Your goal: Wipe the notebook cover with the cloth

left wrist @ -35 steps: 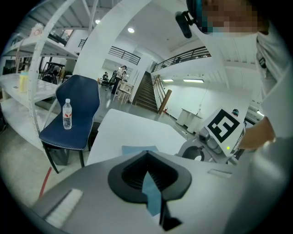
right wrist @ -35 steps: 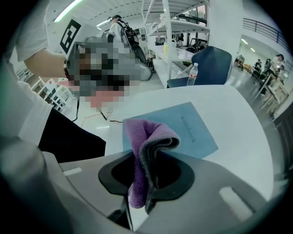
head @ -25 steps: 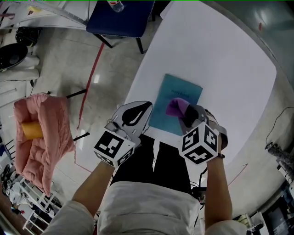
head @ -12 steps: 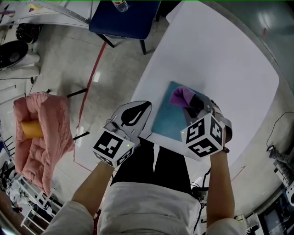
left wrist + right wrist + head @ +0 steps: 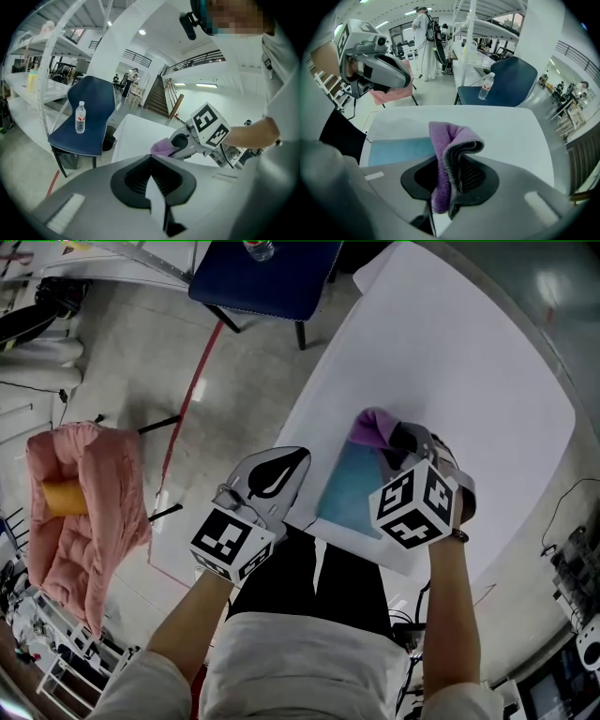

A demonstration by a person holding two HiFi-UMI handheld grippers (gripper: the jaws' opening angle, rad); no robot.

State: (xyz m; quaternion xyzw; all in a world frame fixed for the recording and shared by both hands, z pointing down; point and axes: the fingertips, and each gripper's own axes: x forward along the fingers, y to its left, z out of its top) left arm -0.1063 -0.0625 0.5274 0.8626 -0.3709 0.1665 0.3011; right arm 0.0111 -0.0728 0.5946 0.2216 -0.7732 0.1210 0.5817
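1. Since a second ago my right gripper (image 5: pixel 386 439) has carried the purple cloth (image 5: pixel 371 427) from the middle of the notebook (image 5: pixel 349 491) up to its far end; my left gripper (image 5: pixel 286 465) has kept its place.
2. My right jaws are clamped on the cloth; a fold of it stands up between them and droops over their tips.
3. The cloth lies over the far edge of the blue cover; whether it presses on the cover or on the worktop (image 5: pixel 459 352) just beyond, I cannot tell.
4. The notebook lies closed and flat, slanted, near my edge of the white worktop; my right gripper hides its right side.
5. My left jaws are together with nothing between them; that gripper is at the worktop's near left edge, just beside the notebook's near corner.
6. Beyond the worktop's far left stands a blue chair (image 5: pixel 272 282) with a bottle (image 5: pixel 261 249) on its seat; a pink cushion (image 5: pixel 89 521) lies on the floor, well apart to my left.
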